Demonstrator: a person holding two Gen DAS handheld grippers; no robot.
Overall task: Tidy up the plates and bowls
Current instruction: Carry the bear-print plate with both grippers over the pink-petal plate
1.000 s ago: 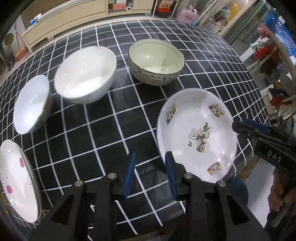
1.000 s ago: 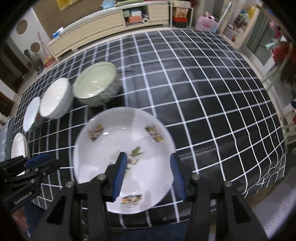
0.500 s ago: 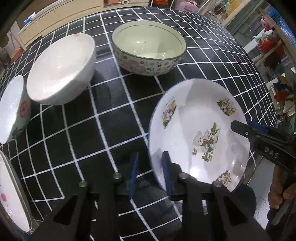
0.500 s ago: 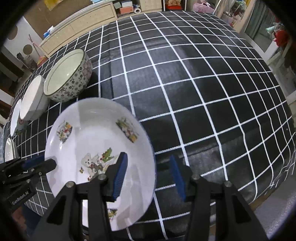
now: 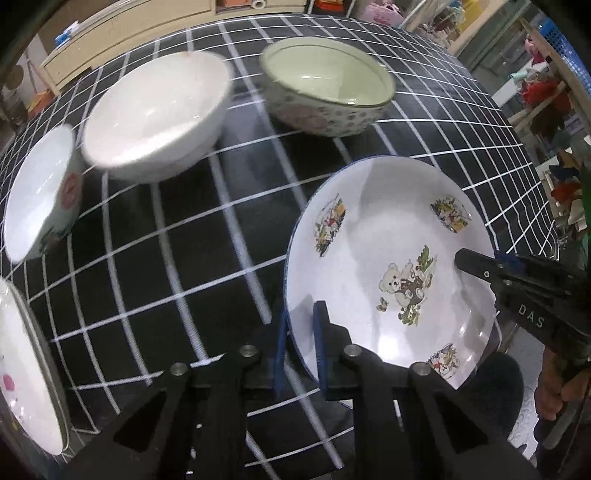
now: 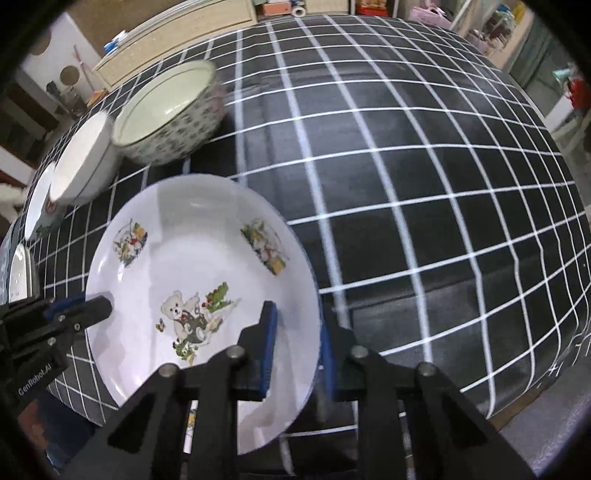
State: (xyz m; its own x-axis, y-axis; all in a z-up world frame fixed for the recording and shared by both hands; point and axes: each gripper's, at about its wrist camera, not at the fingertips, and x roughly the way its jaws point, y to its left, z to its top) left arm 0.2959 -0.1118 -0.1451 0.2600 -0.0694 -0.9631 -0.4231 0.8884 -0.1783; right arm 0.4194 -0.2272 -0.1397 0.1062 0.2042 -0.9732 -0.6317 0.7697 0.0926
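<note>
A tabletop [image 5: 177,258] covered in a black cloth with a white grid is carrying all the dishes and filling most of both views. The largest dish, a white bear plate [image 5: 391,236] with a thin blue rim, a teddy bear printed at its centre and small pictures around its wall, is sitting tilted at the near edge of the tabletop, between the two claws. The left claw [image 5: 301,347] is clamping the plate's left rim, one blue pad inside the dish and the other outside it. The right claw [image 6: 295,354] is clamping the opposite rim in the same way, one pad lying on the inner wall near the bear and the other behind the rim.

Farther back, a patterned bowl [image 5: 327,96] with a pale green inside and a dotted outside is standing on the cloth, apart from the plate. Just to its left a plain white bowl [image 5: 155,114] is sitting, and beside that a smaller white bowl [image 5: 40,192] with a red mark on its side. At the near left edge of the left wrist view, a white plate with pink flowers [image 5: 26,376] is showing only in part, well apart from the bear plate. A long pale cabinet [image 5: 129,33] is standing beyond the tabletop.
</note>
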